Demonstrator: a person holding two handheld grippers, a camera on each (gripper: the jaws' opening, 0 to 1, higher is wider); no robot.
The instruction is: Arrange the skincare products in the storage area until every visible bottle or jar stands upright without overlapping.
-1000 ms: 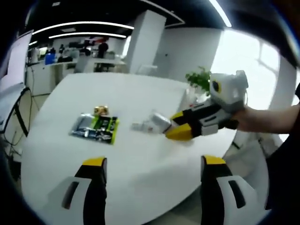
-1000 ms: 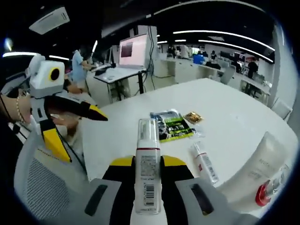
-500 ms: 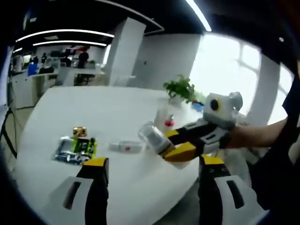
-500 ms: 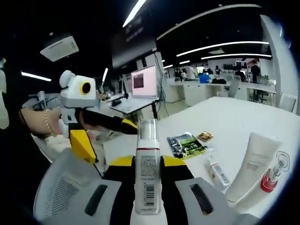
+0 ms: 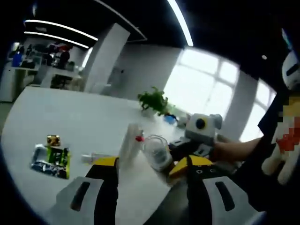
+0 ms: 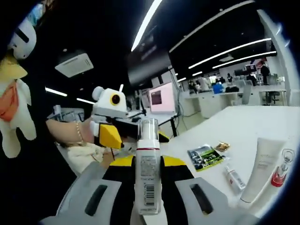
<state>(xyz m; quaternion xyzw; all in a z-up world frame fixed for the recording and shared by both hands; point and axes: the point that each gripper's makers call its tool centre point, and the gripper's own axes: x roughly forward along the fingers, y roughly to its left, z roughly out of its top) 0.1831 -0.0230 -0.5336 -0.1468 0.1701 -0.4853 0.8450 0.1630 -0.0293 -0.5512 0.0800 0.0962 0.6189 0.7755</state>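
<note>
1. One pump bottle (image 6: 148,176) is sitting at lower centre of the right gripper view.
2. One white tube (image 6: 260,171) is standing at lower right.
3. One red-capped bottle (image 6: 281,173) is standing just beside it.
4. One small slim tube (image 6: 233,178) is lying nearby.
5. One green-and-black sachet (image 6: 205,157) is lying flat.
6. One small gold packet (image 6: 221,147) is lying beside the sachet.

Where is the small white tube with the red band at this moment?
In the right gripper view, the small tube lies flat on the white table, between the green sachet and the upright white tube.
</note>
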